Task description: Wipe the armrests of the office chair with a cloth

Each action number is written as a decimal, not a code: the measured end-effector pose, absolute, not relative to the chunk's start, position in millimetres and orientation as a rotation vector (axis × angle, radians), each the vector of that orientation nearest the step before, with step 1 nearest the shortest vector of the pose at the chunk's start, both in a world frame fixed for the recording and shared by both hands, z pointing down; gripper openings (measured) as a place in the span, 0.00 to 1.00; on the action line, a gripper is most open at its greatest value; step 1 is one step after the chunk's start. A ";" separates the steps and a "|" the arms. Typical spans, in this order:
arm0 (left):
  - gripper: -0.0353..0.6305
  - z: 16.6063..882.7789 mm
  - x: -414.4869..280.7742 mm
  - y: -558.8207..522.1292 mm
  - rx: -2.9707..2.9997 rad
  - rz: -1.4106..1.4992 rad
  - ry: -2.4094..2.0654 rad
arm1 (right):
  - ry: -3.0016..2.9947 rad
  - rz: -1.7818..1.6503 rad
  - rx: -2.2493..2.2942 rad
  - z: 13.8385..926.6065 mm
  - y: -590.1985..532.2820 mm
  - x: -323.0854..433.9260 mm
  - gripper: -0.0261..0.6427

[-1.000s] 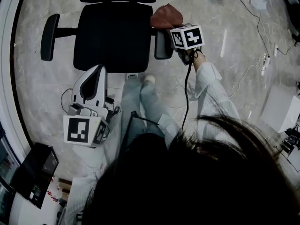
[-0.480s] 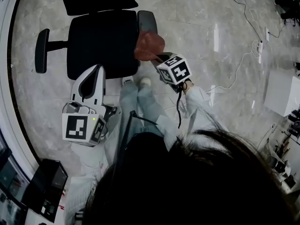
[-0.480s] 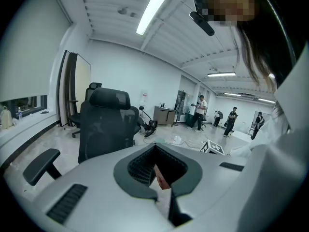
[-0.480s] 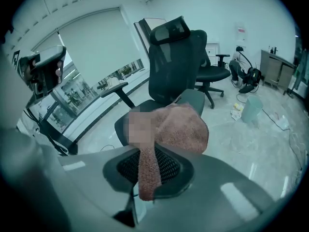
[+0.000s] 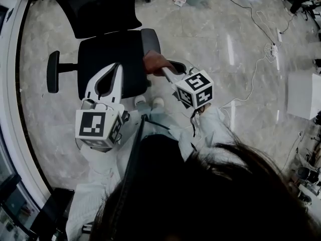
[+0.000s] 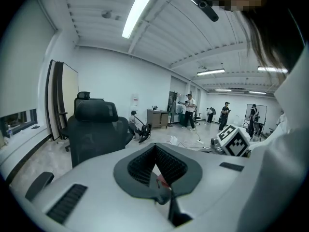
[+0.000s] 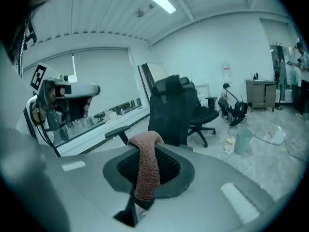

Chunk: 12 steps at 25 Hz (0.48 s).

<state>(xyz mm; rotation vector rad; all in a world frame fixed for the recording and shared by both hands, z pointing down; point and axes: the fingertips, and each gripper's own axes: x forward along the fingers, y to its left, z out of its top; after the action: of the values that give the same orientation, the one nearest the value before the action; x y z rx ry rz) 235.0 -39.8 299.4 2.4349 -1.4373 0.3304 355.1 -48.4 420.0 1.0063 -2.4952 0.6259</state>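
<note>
Right gripper (image 5: pixel 161 69) clamped on reddish cloth (image 5: pixel 154 62) — strip runs along the jaws, far end drooping over the chair seat's (image 5: pixel 100 54) right edge. Left gripper (image 5: pixel 115 68) closed, apparently empty — above seat's near side.

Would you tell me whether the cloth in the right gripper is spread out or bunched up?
Bunched up: the cloth hangs as a narrow folded strip, pinched in the right gripper.
</note>
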 end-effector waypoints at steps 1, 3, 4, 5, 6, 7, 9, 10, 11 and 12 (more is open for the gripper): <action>0.06 291.0 241.3 -41.9 2.448 0.328 -1.438 | -2.537 0.583 1.044 394.3 -49.3 358.2 0.08; 0.06 273.5 251.6 -44.8 2.476 0.306 -1.435 | -2.607 0.524 1.136 345.7 -49.2 365.4 0.08; 0.06 265.2 254.3 -45.1 2.491 0.291 -1.436 | -2.639 0.501 1.184 323.5 -48.5 368.5 0.08; 0.06 257.0 255.4 -44.9 2.504 0.277 -1.441 | -2.670 0.480 1.229 302.8 -47.4 370.7 0.08; 0.06 249.1 255.4 -44.8 2.517 0.264 -1.448 | -2.700 0.458 1.266 284.2 -46.3 372.2 0.08; 0.06 242.0 255.0 -45.1 2.529 0.254 -1.455 | -2.725 0.433 1.294 268.0 -45.5 373.2 0.08; 0.06 230.8 254.1 -46.7 2.542 0.232 -1.466 | -2.761 0.389 1.326 244.1 -43.7 374.7 0.08; 0.06 226.6 253.9 -47.4 2.546 0.222 -1.469 | -2.776 0.383 1.334 236.2 -42.3 375.0 0.08; 0.06 223.4 253.7 -47.6 2.551 0.213 -1.472 | -2.795 0.388 1.336 230.0 -40.4 374.8 0.08; 0.06 220.9 253.4 -47.3 2.558 0.206 -1.476 | -2.815 0.395 1.335 225.2 -38.2 374.0 0.08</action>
<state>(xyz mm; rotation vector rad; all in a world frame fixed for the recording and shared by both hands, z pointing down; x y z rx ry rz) 253.4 -47.3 220.9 2.5579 -1.4763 0.2064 374.0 -38.2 225.2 1.3346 -2.8149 0.3953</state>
